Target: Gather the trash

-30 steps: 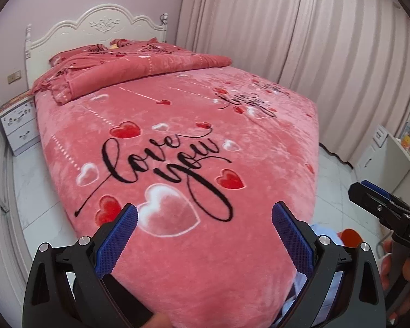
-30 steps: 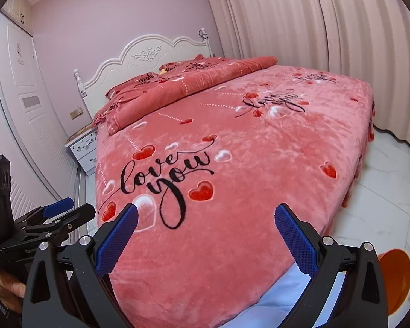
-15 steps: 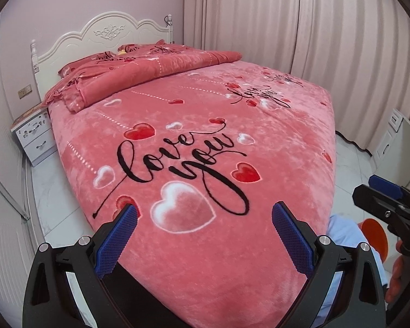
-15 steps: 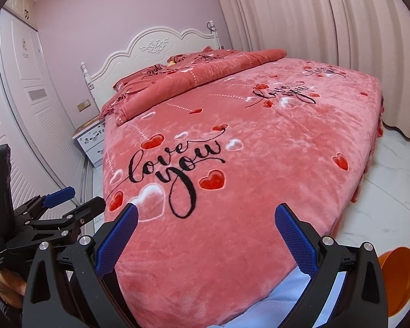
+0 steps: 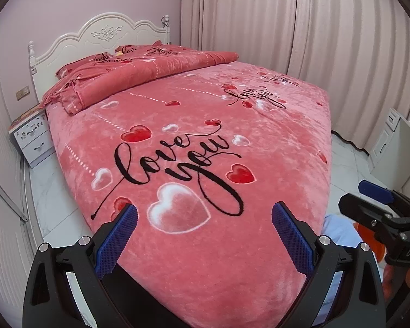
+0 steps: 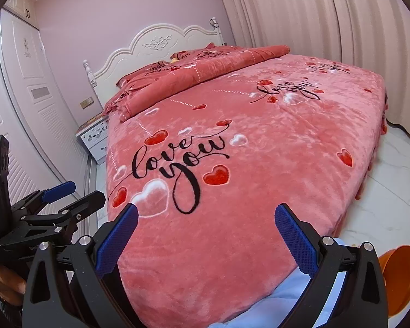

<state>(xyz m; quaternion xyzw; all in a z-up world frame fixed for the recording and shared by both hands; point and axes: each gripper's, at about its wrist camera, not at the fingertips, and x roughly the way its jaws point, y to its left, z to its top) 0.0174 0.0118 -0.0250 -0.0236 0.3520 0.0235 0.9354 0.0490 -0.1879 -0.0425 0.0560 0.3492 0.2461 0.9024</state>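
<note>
Held over the foot of a pink bed (image 5: 205, 125): left gripper (image 5: 204, 220) and right gripper (image 6: 206, 220), both spread wide, holding nothing. On the floor at the bed's right corner, an orange bin (image 6: 399, 278). No trash visible on the heart-print blanket (image 6: 259, 142).

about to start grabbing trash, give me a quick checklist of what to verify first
1. Left gripper open and holding nothing: ok.
2. Right gripper open and holding nothing: ok.
3. Trash to pick up in sight: not ok, none shows on the bedspread in either view.
4. Container in sight: cannot tell, the orange bowl on the floor at the foot of the bed may serve.
5. Grippers apart from each other: ok.
6. Pillow end checked: cannot tell, a small yellow thing by the folded blanket is too small to identify.
</note>
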